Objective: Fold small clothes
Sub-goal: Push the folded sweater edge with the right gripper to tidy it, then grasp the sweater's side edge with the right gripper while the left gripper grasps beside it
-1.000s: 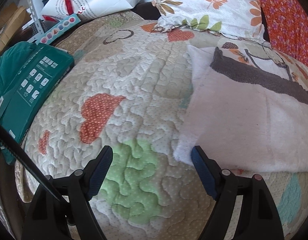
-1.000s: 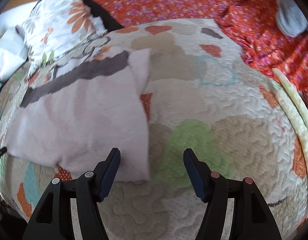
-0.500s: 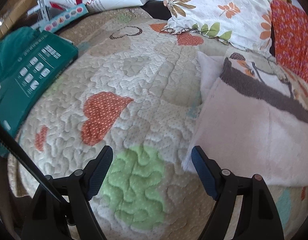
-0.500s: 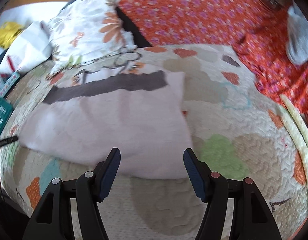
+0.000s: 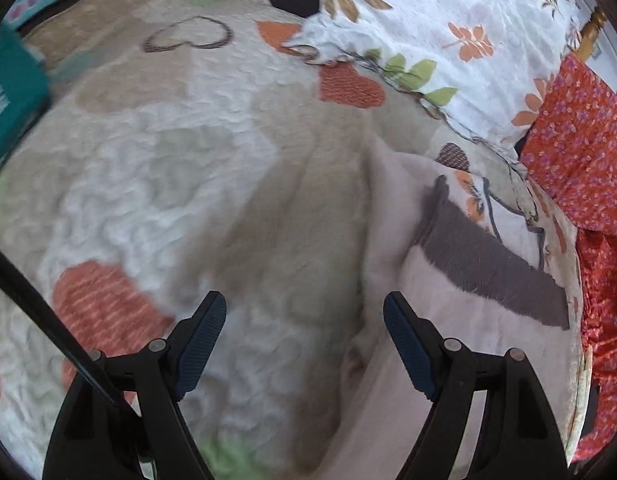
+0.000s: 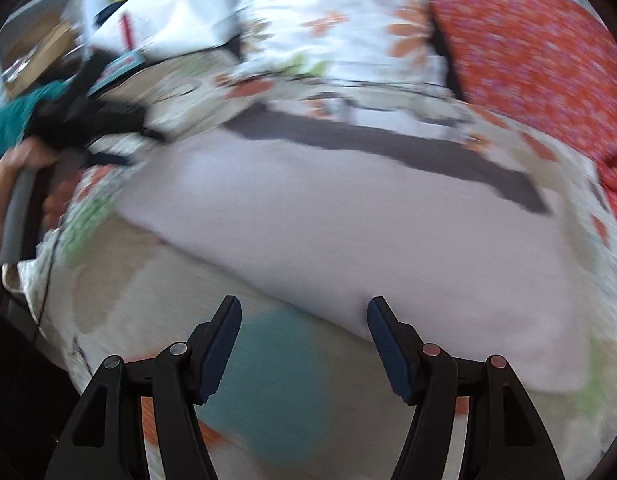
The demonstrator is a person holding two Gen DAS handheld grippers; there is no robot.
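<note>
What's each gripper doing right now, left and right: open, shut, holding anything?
Left gripper: open, empty, over the quilt beside the pale cloth.
Right gripper: open, empty, at the cloth's near edge.

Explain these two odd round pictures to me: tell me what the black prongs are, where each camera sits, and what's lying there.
There is no robot. A person carries a two-fingered tool in each hand, each with a wide-angle camera looking along its fingers. One picture comes from the left tool, the other from the right tool; the black prongs with blue pads are their fingers. Both tools are open and hold nothing. Below them lies a quilted bedspread with heart patches, and on it a pale pink garment with a dark grey band. A leaf-printed pillow sits behind it.
</note>
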